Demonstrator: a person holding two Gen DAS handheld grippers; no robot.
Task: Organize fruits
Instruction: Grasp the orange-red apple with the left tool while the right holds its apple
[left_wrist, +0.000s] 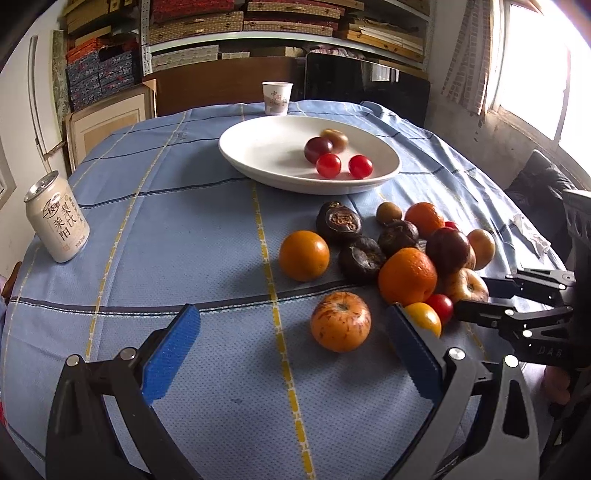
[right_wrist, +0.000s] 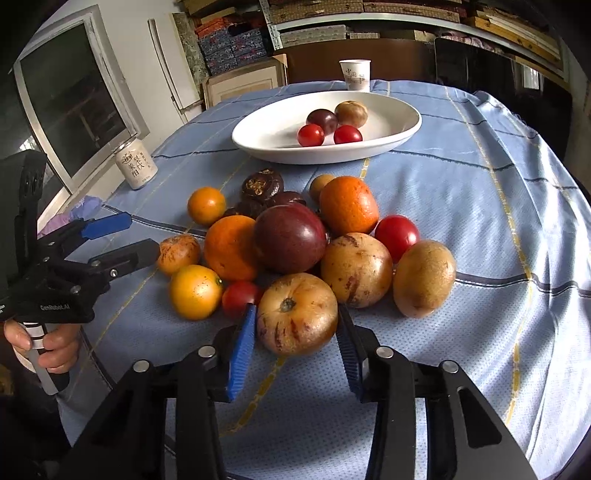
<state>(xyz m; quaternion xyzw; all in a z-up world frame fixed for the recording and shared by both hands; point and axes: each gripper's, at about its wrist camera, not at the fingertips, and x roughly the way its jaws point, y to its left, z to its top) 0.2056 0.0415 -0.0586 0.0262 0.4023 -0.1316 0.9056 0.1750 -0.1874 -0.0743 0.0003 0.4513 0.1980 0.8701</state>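
While four fruits (right_wrist: 330, 123) fill one plate (right_wrist: 266, 136), two oranges (right_wrist: 348, 205) outside

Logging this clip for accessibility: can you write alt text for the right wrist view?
The right gripper, fingers open, brackets a streaked yellow-brown fruit at the near edge of a fruit pile on a blue checked tablecloth. Beyond, a white dish holds four small fruits; the left gripper reaches in from the left.

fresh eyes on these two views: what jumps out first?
The heap of mixed fruit on the blue checked tablecloth, with the right gripper open around a speckled yellow fruit at its near edge. Behind it, a white dish holds four small fruits; the left gripper is open.
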